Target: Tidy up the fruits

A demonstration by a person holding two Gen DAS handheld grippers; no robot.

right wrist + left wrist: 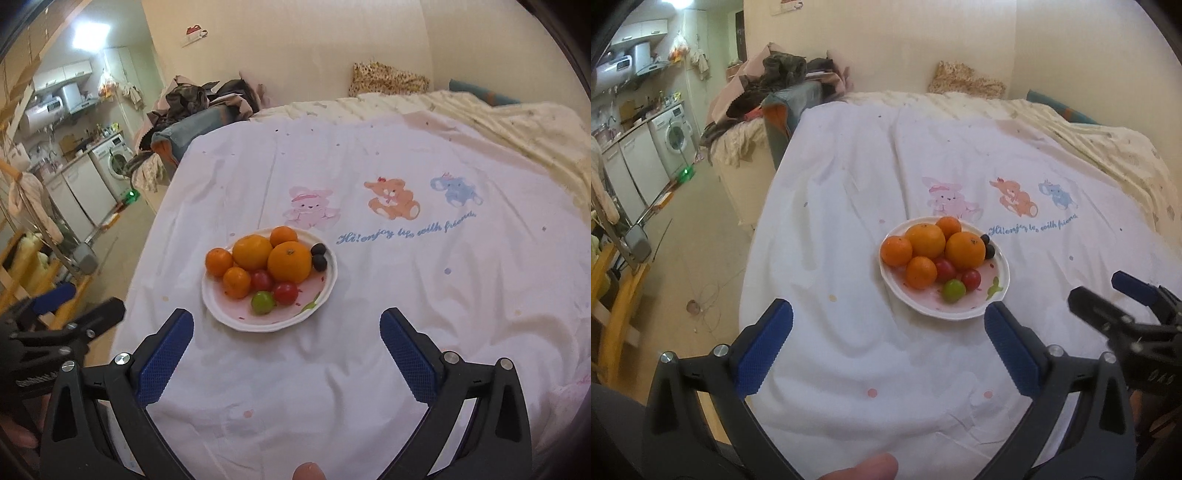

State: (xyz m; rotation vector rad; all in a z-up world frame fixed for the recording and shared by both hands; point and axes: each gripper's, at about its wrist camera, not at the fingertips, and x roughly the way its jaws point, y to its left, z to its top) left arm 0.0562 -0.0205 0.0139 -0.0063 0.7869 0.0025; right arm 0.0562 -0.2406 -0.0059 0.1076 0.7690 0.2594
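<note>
Left gripper (888, 325): jaws spread wide, nothing held between the blue pads (764, 347). Right gripper (286, 332): jaws likewise spread wide and empty.

Plate (964, 314): white, set on a white sheet (849, 206) printed with cartoon animals. It is found just beyond the left gripper's fingertips, toward its right finger; from the right gripper it is found just ahead, toward the left finger. Neither gripper is touching it.

Contents, all on the plate: five oranges (964, 249) heaped at the side far from the grippers; two red tomatoes (970, 277) and one green fruit (953, 290) at the near side; two dark grapes (989, 252) at the right rim.

The right gripper is seen at the right edge of the left wrist view, well clear of the plate.
</note>
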